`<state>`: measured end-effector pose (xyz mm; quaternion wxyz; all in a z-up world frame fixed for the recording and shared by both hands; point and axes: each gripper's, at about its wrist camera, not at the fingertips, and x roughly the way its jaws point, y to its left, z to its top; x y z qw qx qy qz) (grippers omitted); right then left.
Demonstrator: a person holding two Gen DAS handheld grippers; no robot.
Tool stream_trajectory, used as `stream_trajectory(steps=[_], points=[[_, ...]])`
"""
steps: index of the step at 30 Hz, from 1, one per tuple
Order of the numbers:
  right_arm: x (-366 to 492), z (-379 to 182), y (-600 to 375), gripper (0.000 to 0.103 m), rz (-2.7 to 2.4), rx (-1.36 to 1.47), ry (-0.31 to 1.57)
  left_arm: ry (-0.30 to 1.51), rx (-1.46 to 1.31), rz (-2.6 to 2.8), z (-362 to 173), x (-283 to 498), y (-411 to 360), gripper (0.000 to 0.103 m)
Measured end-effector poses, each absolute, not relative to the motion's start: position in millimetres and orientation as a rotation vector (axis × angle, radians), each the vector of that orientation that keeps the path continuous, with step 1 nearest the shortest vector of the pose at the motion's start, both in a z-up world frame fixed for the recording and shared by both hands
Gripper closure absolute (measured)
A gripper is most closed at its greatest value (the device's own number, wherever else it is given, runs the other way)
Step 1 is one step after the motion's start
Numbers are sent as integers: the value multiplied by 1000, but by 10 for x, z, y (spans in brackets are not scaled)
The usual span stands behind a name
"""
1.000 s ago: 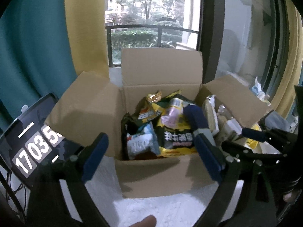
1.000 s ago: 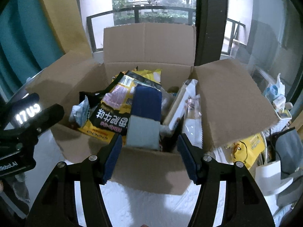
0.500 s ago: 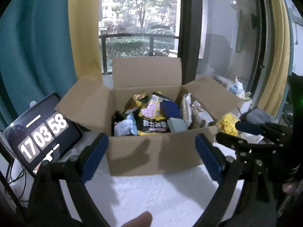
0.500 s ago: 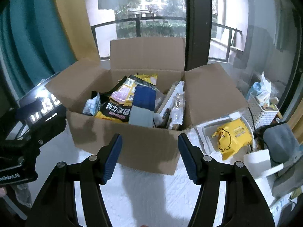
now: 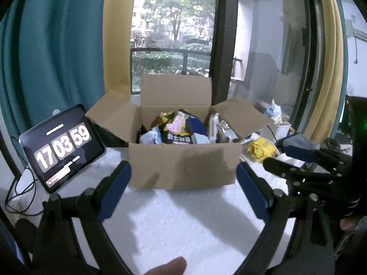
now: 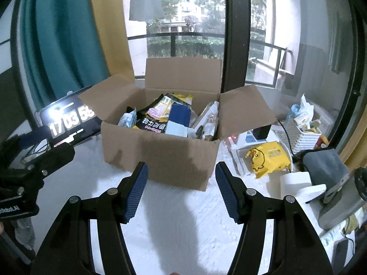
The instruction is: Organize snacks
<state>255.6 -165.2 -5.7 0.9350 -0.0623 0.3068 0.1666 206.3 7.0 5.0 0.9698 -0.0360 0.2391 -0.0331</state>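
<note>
Left wrist view: a black tablet clock (image 5: 62,147) stands left of the brown cardboard box (image 5: 183,162) full of snack packets (image 5: 176,130) on my white table (image 5: 183,224). My left gripper (image 5: 183,183) and right gripper (image 6: 181,188) both gape wide, empty, short of the box.

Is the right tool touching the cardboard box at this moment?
Apart. In the right wrist view, the right tool stands open in front of the cardboard box, with white table surface between its fingertips and the box's base.
</note>
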Motion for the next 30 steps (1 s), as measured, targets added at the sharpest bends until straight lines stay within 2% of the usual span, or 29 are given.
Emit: stream_trajectory(steps=[16,30], points=[[1783,43,-1882,39,354,-142,547,394,-6,-46,138,1302,-239,9],[1148,384,-2136,38,332,-134,429,302,4,-37,373,739,-356,9]])
